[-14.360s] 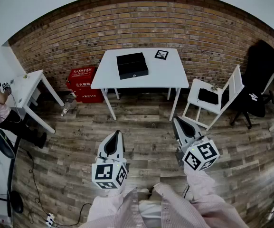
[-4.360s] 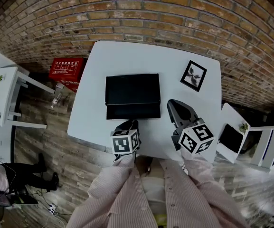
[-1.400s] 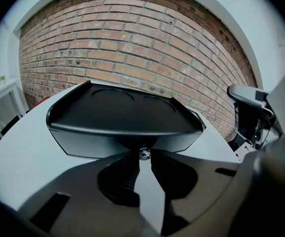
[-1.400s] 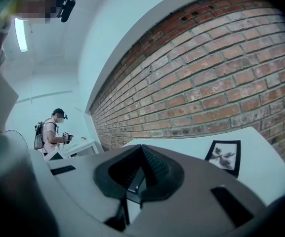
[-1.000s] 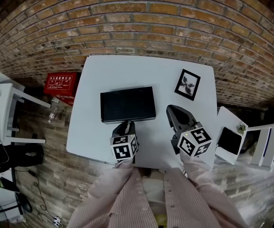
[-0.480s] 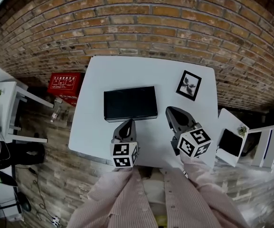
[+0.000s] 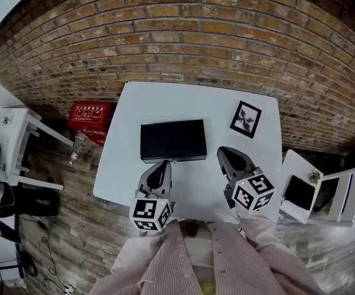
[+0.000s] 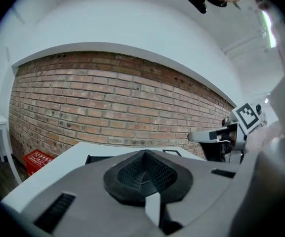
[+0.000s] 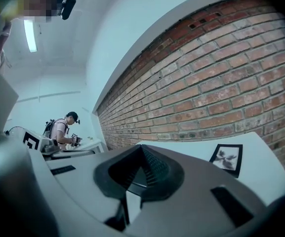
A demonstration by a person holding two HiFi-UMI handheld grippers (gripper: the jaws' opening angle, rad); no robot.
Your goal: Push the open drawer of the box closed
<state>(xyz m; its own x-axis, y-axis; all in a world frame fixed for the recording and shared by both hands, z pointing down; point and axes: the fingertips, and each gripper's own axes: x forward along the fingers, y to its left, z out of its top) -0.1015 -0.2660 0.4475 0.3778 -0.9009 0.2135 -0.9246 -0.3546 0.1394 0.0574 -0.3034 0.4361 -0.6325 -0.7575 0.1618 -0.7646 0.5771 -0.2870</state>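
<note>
Left gripper (image 7: pixel 163 164) and right gripper (image 7: pixel 225 153) are clenched, empty. The flat black box (image 7: pixel 173 140) beyond the left fingers (image 7: pixel 161 169) could be shoved along the white desk (image 7: pixel 125 158) if bumped.

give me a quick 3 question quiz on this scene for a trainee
1. True or false: the drawer of the box stands open.
2. In the head view, what lies on the table to the right of the box? A) picture B) cup C) book
3. Which is nearer the box: the left tool or the right tool?
Key: 1 false; 2 A; 3 left tool.
</note>
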